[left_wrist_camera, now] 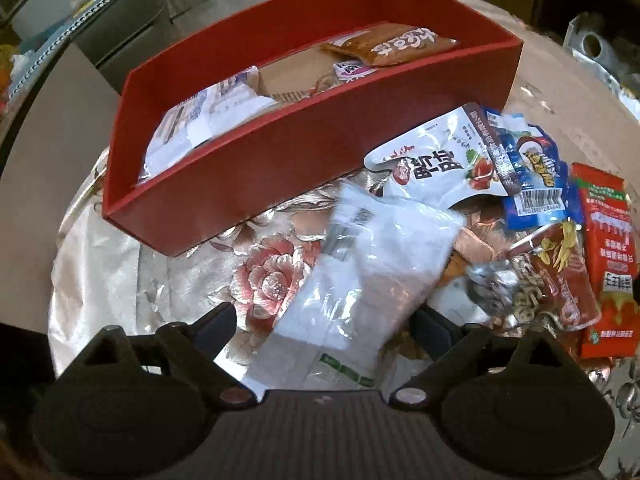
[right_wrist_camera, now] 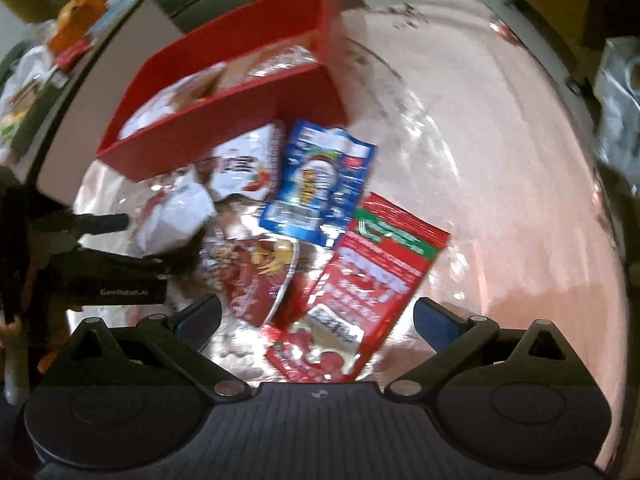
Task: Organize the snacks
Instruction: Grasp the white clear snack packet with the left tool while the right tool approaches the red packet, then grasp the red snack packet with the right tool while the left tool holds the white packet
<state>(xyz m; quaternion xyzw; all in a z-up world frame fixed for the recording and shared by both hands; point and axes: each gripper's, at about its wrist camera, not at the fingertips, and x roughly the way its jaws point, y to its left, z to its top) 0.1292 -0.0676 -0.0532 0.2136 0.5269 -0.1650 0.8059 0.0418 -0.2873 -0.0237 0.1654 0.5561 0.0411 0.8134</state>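
Note:
A long red box (left_wrist_camera: 280, 168) lies at the back with several snack packs in it, among them a brown packet (left_wrist_camera: 396, 46). My left gripper (left_wrist_camera: 326, 322) is open over a white translucent packet (left_wrist_camera: 372, 264), which lies between its fingers with a gap on each side. To the right is a pile: a white pack with a red picture (left_wrist_camera: 436, 160), a blue pack (left_wrist_camera: 540, 176) and a red chips pack (left_wrist_camera: 560, 276). My right gripper (right_wrist_camera: 318, 316) is open above a red packet with a green stripe (right_wrist_camera: 372, 276), not pressing on it. The red box (right_wrist_camera: 224, 120) is blurred here.
A shiny flowered cloth (left_wrist_camera: 272, 276) covers the round table (right_wrist_camera: 500, 160). A pale cardboard panel (left_wrist_camera: 52, 168) stands left of the box. A silver bag (left_wrist_camera: 600, 52) sits at the far right. The other gripper's black housing (right_wrist_camera: 120, 280) shows at the left in the right wrist view.

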